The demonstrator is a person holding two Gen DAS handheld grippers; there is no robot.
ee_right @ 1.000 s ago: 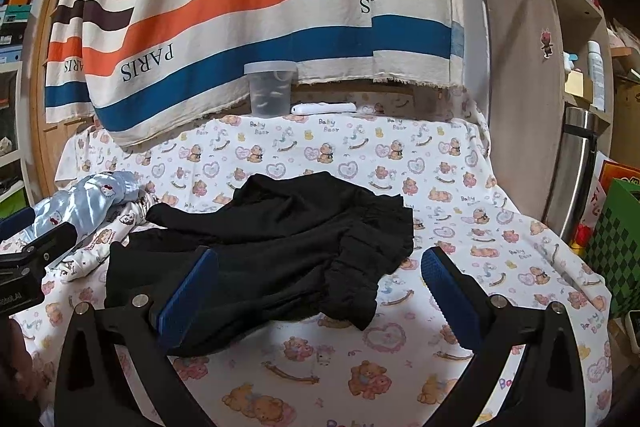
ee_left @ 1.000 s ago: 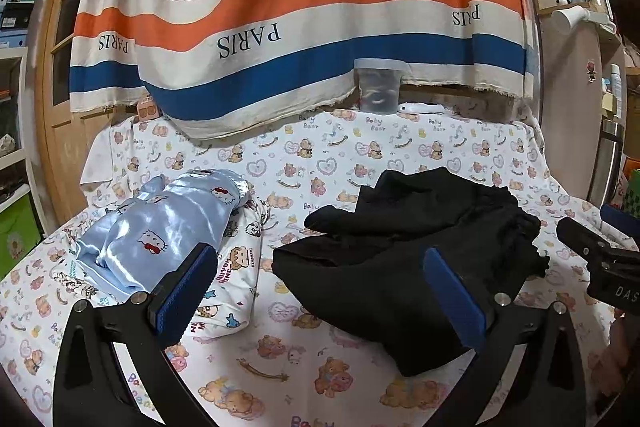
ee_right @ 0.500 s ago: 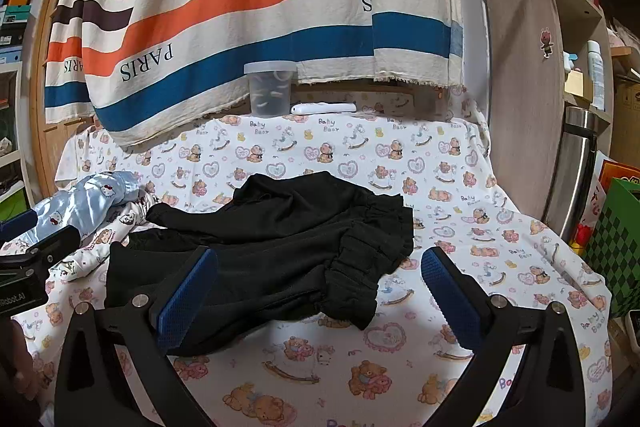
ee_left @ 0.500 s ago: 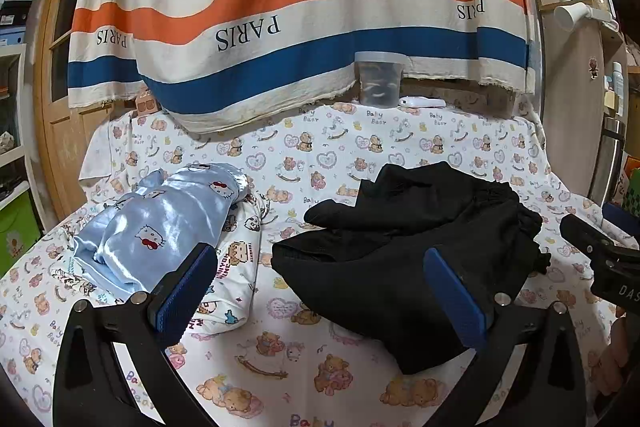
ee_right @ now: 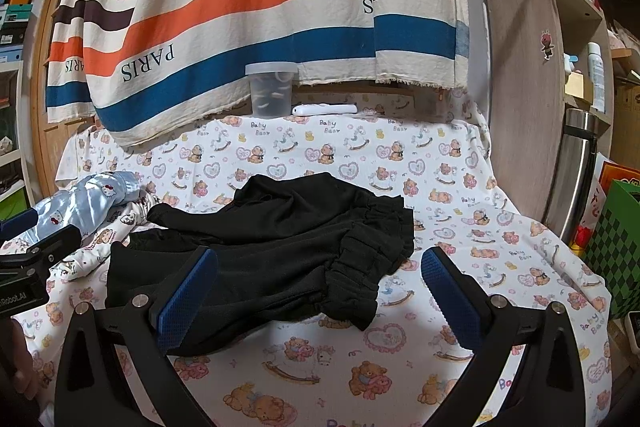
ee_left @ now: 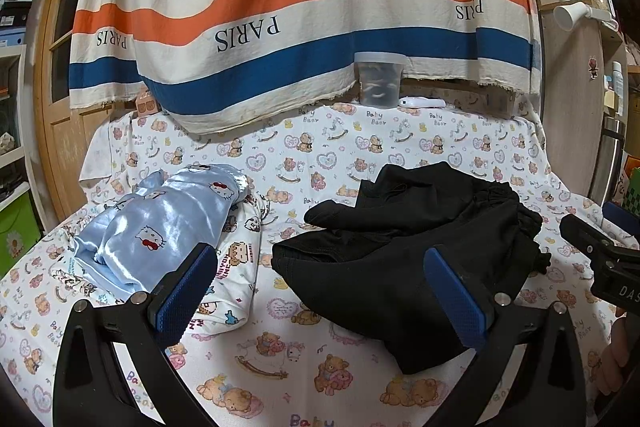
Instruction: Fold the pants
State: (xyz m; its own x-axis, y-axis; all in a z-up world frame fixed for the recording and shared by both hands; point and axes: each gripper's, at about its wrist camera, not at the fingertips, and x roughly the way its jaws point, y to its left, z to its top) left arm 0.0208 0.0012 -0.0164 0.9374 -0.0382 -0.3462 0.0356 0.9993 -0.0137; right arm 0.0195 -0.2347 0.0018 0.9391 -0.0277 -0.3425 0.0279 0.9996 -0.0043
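Pants (ee_right: 280, 251) sit rumpled mid-table on the bear-print sheet (ee_right: 440, 307), nothing folded yet. Left gripper (ee_left: 320, 291) and right gripper (ee_right: 320, 291) both hover wide open, gripping nothing. Approach step, I'd say; next they need a hem or waistband to flatten.

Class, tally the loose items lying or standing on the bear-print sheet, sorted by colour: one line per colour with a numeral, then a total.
Black: 1, the crumpled pants
Light blue: 1, the satin cat-print garment
White with cartoon print: 1, the folded cloth under the blue garment
Clear: 1, the lidded plastic tub
White: 1, the slim device beside the tub
Total: 5
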